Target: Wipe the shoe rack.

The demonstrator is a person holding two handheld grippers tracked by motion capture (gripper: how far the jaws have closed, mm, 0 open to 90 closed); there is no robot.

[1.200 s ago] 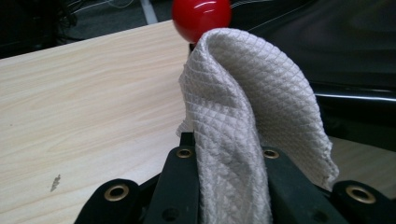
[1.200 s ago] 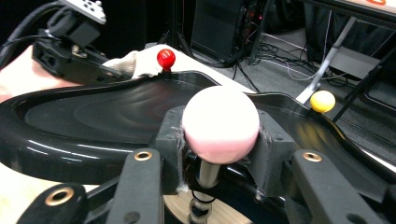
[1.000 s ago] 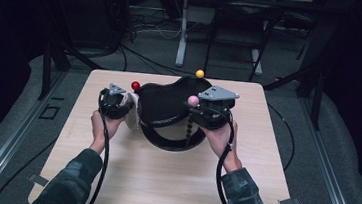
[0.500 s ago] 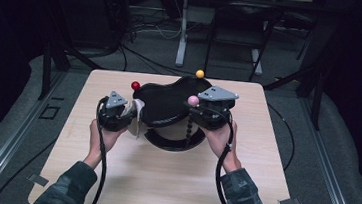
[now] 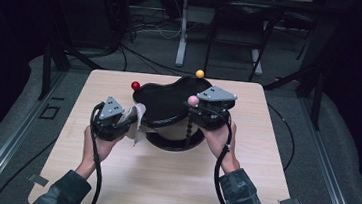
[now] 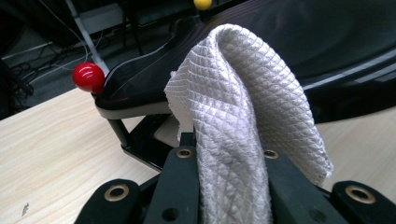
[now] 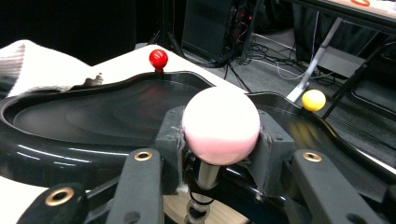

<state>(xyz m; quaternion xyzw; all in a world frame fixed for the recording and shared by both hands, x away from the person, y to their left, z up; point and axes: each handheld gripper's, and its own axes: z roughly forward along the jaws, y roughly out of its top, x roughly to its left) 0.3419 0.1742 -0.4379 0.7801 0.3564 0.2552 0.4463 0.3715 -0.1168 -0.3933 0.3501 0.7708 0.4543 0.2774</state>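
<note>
The left gripper (image 5: 126,118) is clamping a white quilted cloth (image 6: 243,107), which is draping over its jaws just beside the left rim of the black glossy tray (image 5: 166,105). The tray is lying to the right of the cloth, its long axis running from the red knob (image 5: 136,85) toward the yellow knob (image 5: 200,73), so the left hand is nearer for wiping. The right gripper (image 7: 219,154) is clenching the pink knob (image 7: 220,125) at the tray's near right edge, steadying it. The tray is sitting raised on a stand at mid-table (image 5: 261,190).
</note>
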